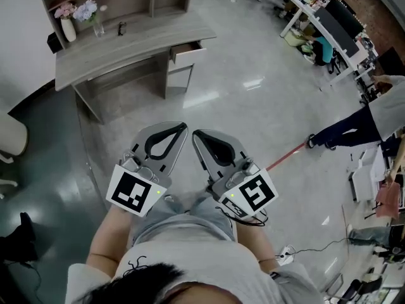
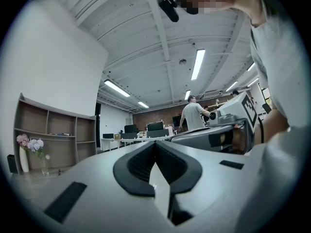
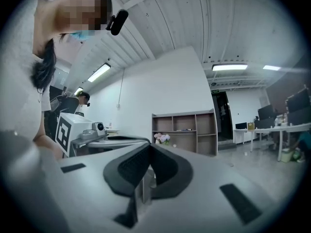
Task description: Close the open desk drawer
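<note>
left gripper (image 1: 182, 127) and right gripper (image 1: 195, 133): i'm holding both pressed together, pinching nothing, near my waist | drawer (image 1: 187, 51) is sticking open from the desk (image 1: 126, 43), far left

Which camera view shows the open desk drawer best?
The head view: from above, the drawer juts open from the desk, far ahead of both grippers. The left gripper view and the right gripper view catch only the shelf unit and the flowers. Neither shows the drawer.

one desk (image 1: 126, 43); one drawer (image 1: 188, 50); two vases (image 1: 68, 29) (image 1: 99, 28)
</note>
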The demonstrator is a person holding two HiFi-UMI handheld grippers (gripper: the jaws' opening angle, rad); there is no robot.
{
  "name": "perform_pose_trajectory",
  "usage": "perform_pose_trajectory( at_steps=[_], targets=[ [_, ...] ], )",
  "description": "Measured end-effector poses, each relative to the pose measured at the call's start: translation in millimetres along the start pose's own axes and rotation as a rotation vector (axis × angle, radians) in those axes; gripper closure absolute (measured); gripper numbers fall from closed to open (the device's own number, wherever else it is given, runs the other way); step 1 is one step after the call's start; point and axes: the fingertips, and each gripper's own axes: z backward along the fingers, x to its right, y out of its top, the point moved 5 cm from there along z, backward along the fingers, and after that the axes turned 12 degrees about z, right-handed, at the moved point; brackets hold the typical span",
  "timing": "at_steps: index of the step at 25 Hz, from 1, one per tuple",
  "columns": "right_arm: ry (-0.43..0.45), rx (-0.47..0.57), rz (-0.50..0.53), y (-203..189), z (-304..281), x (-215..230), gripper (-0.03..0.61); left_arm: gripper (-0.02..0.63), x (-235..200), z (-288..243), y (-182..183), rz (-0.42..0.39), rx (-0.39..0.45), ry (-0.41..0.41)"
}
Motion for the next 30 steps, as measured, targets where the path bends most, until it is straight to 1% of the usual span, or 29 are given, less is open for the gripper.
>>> perform_pose_trajectory(
  at_steps=[3, 6, 11, 13, 17, 25, 30],
  targets=[
    [-0.024, 0.017, -0.001, 1.9, -0.6, 5.1, 0.571, 0.603, -3.2, -3.8, 0.7, -0.011, 0.011, 0.005],
    [-0.015, 0.007, 0.0, -3.0, -2.0, 11.6, 0.571, 0.603, -7.7, -10.9, -3.4, -0.024, 0.019, 0.019],
    [0.013, -0.002, -0.027, -19.2, -1.8, 37.1, 0.571, 0.603, -17.9, -35.3, -14.6, 0.073, 0.031, 0.038],
    [0.019, 0.001, -0.02, -25.3, -1.9, 53.1, 0.571, 0.603, -22.1, -50.0, -16.8, 0.066, 0.028, 0.05],
    [0.049, 0.004, -0.005, -34.9, -9.3, 92.9, 0.571, 0.603, -29.4, -85.3, -16.5, 0.017, 0.021, 0.073],
    [0.143, 0.029, -0.002, -49.5, -26.0, 174.9, 0.571, 0.603, -42.0, -162.8, -16.3, 0.023, 0.031, 0.144],
    [0.19, 0.04, -0.005, -58.0, -24.6, 221.0, 0.571, 0.603, -43.5, -207.3, -16.0, 0.024, 0.031, 0.189]
  ],
)
